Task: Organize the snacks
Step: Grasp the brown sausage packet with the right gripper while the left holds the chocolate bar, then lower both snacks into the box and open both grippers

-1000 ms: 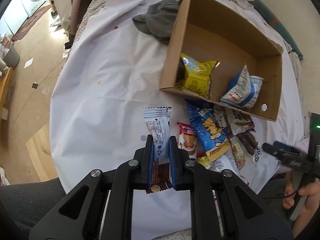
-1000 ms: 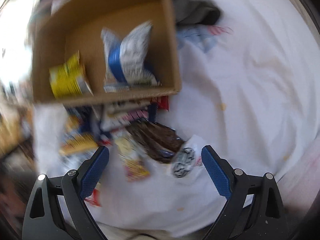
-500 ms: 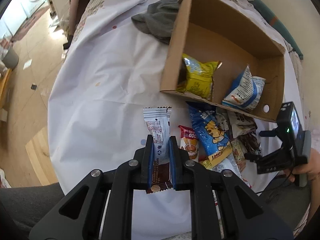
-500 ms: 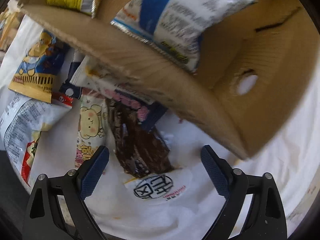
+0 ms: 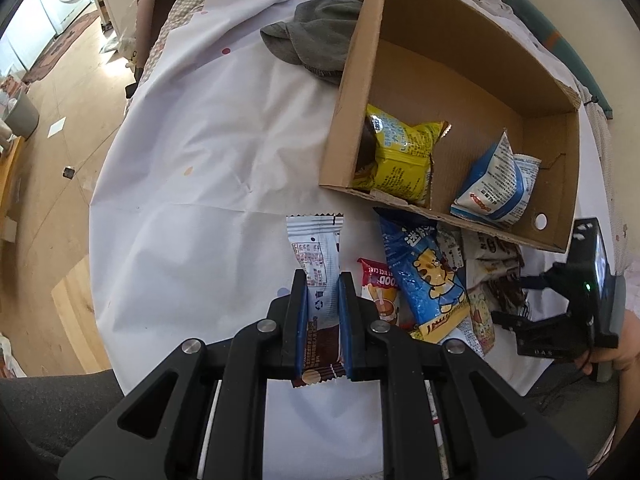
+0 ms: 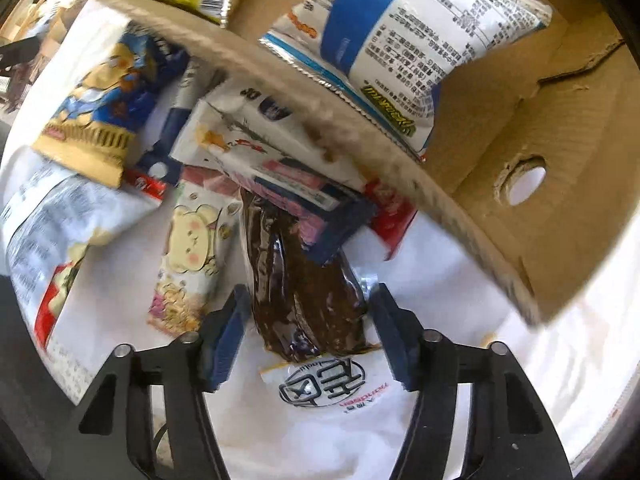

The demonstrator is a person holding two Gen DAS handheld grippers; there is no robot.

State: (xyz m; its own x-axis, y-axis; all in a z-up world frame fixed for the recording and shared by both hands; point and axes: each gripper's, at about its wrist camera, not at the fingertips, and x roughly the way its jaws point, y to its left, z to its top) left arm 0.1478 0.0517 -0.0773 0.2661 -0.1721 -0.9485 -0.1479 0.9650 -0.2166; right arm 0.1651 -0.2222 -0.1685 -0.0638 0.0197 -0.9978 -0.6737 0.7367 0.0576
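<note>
My left tongs are clamped on a long white-and-brown snack wrapper, its serrated white end sticking out ahead of the blue pads and its brown end poking back behind them. It hangs above the white cloth-covered surface.

My right tongs stand apart, straddling a dark brown glossy snack pack that lies on the cloth; the left pad looks just beside the pack's edge, though the blur keeps me from saying whether it touches. Under the pack's near end sits a white packet with a black round logo.

Just beyond it, a heap of snacks lies against the front wall of the open brown cardboard box: a cream pouch printed with a bear, a blue bag with a cartoon tiger, a small red rice-cake packet beside it, and a white box-like pack with pink and navy print partly tucked under the box wall.

Inside the box, a yellow crinkled bag leans in the left corner and a white-and-blue pouch rests toward the right, near a round hole in the side wall. A grey crumpled cloth lies on the surface against the box's far left corner. In the left view, the right gripper's black body sits at the heap's right edge.
</note>
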